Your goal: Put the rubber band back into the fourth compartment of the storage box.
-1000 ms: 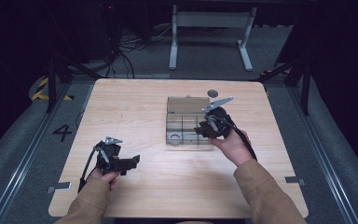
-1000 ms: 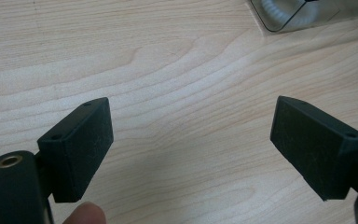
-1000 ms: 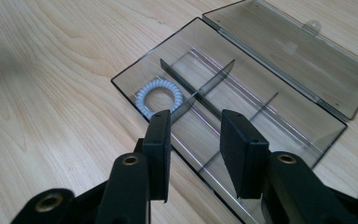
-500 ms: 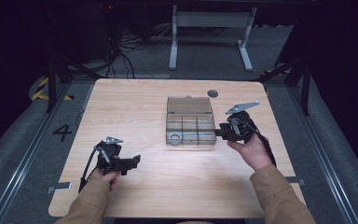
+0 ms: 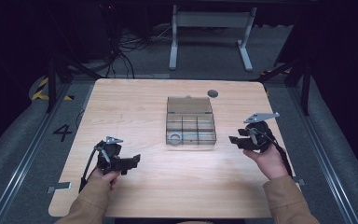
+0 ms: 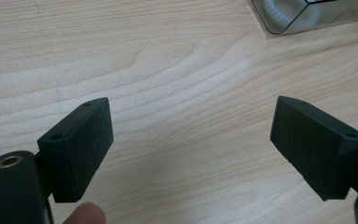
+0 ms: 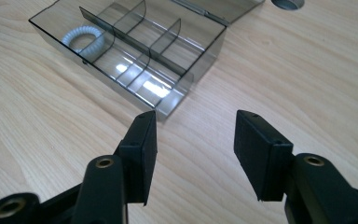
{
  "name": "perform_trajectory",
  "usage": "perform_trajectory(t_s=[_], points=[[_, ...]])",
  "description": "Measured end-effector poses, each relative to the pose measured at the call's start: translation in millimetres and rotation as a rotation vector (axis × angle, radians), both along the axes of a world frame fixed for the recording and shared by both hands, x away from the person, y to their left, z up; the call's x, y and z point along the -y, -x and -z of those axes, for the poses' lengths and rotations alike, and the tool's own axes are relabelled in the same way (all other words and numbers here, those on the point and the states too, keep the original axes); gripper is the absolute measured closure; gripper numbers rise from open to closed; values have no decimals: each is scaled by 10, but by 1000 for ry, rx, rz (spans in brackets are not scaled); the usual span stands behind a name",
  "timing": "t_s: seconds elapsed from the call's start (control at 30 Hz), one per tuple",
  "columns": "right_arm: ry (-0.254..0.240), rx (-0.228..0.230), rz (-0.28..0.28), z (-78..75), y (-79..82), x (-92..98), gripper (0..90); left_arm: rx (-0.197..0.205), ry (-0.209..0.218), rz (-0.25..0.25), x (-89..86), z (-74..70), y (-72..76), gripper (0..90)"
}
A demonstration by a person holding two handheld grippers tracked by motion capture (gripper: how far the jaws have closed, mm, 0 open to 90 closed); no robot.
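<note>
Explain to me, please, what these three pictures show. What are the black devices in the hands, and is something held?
A person sits at a wooden table and holds a hand-operated tool in each hand. Each tool ends in a two-jaw claw: the left claw and the right claw. One picture looks down from above the table. The two others come from cameras that ride on the claws and look along their black jaws. On the table stands a clear box with compartments, its lid open; a white coiled ring lies in one corner compartment. Both claws are open and hold nothing; the right claw's jaws have just been opening.
</note>
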State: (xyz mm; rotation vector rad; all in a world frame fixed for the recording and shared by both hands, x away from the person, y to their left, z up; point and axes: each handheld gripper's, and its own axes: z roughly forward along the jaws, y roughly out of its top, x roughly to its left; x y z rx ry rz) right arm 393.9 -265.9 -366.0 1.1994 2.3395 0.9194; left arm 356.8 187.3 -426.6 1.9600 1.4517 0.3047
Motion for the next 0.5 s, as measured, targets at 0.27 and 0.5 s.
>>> perform_trajectory(t_s=[0.27, 0.5], points=[[8, -20, 34, 172, 87, 185, 450, 2, -2, 1, 10, 0, 1, 137], [13, -46, 47, 406, 89, 269, 435, 6, 0, -3, -1, 4, -11, 137]])
